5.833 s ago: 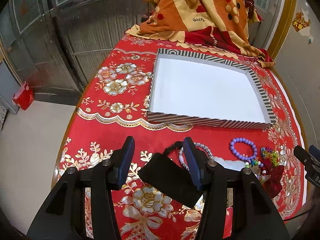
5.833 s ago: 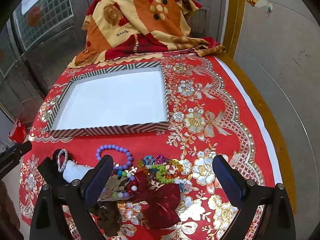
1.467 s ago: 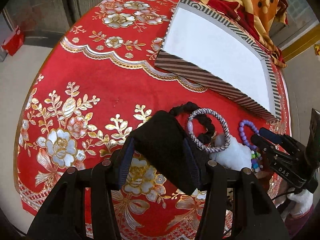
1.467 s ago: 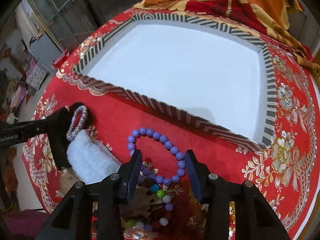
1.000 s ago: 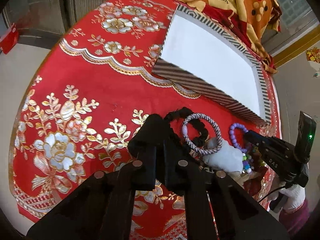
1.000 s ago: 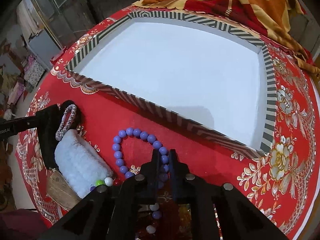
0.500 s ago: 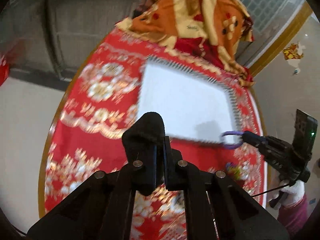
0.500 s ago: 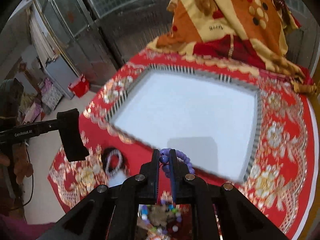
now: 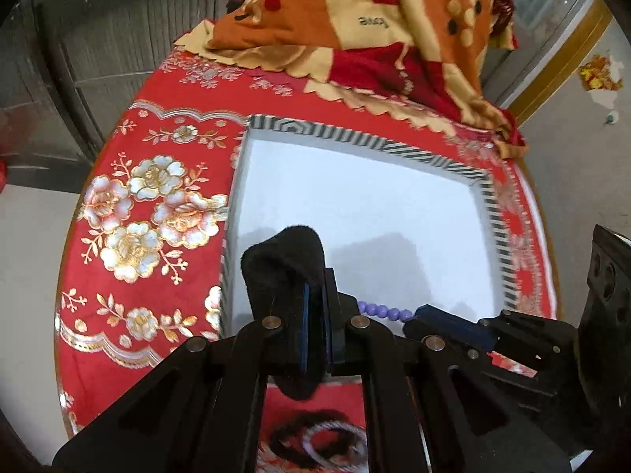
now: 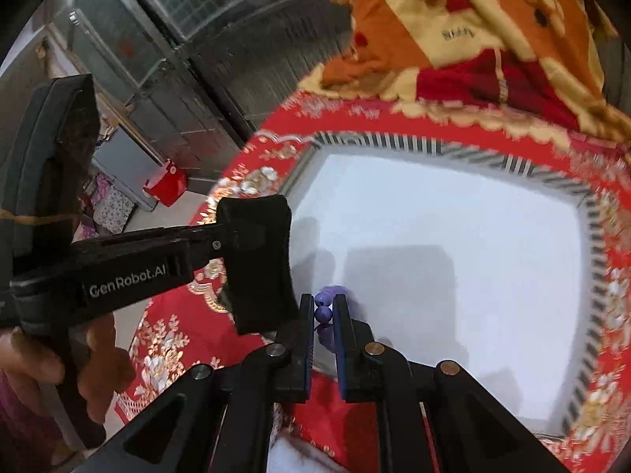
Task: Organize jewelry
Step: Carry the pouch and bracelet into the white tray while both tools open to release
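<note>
Soft daylight, faint shadows, motion blur, fisheye-bent dark edges

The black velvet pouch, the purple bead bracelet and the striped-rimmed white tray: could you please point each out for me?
black velvet pouch [image 9: 282,260], left wrist view, its upper folded end.
purple bead bracelet [image 10: 324,312], right wrist view, a bead between the fingers.
striped-rimmed white tray [image 9: 355,140], left wrist view, its far rim.

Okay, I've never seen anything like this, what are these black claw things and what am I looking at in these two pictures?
Each black claw is a hand-held gripper a person squeezes, with a fisheye camera looking along its fingers. One picture is from the left hand-held gripper, shut on a black velvet pouch. The other is from the right hand-held gripper, shut on a purple bead bracelet. Both hang above the near edge of a white tray with a striped rim, which sits on a red floral tablecloth. An orange blanket lies behind.
</note>
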Demonstrator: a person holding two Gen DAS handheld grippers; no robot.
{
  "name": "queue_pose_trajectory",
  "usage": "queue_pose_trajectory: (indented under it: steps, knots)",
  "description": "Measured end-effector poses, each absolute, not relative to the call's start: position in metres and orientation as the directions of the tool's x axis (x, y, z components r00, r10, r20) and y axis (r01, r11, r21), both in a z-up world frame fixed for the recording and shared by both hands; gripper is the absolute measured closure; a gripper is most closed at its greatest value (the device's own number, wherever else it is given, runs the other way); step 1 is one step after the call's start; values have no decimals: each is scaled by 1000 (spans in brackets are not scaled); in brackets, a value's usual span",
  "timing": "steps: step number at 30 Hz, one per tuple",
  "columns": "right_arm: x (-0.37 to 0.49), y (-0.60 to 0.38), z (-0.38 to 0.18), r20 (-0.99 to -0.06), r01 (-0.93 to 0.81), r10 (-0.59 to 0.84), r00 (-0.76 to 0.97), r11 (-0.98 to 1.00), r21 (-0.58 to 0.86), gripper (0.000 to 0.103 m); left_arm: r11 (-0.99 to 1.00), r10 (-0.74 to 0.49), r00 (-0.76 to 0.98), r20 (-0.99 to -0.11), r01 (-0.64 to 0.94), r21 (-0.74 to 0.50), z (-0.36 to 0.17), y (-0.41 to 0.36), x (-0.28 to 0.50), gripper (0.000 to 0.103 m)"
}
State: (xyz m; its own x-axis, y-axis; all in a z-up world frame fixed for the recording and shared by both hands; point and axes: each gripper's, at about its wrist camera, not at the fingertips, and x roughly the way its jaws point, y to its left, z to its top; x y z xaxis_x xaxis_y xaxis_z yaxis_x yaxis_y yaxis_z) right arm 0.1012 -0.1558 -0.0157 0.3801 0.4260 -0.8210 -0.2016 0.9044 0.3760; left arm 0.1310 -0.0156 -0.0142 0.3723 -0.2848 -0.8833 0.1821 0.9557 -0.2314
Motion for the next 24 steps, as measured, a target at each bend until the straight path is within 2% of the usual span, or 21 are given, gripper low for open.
queue_pose_trajectory:
  steps: [7,9,10,11,13,15,16,17,24]
  knots:
    - [113,-171,-52,-862,-106,391,323,920,377,95,969,-237,393,-889,166,-184,-26,-14,133,99]
    - [115,-174,-58,-873,-97,374,312,927,362,95,969,-239,404,-883,156,-191,-28,-13,134,95]
    - [116,-174,-60,-876,-93,370,310,928,360,95,970,-237,410,-881,152,-190,-29,-13,135,90]
    - [116,-176,-61,-876,-87,366,314,930,358,95,972,-229,416,-880,150,-181,-30,-14,135,77]
    - [116,-178,-61,-874,-79,358,328,932,353,94,972,-228,436,-871,148,-180,-30,-13,135,59]
    - [113,-181,-58,-871,-74,349,347,935,346,81,970,-238,446,-863,147,-192,-30,-11,133,57]
    - [110,-183,-55,-867,-72,346,358,936,344,67,970,-240,448,-861,151,-192,-29,-10,131,53]
    - [106,-185,-52,-860,-77,355,367,933,352,66,969,-245,451,-858,154,-196,-27,-10,129,50]
    - [68,-187,-15,-849,-122,315,424,949,291,66,979,-197,488,-851,146,-142,-13,-5,94,50]
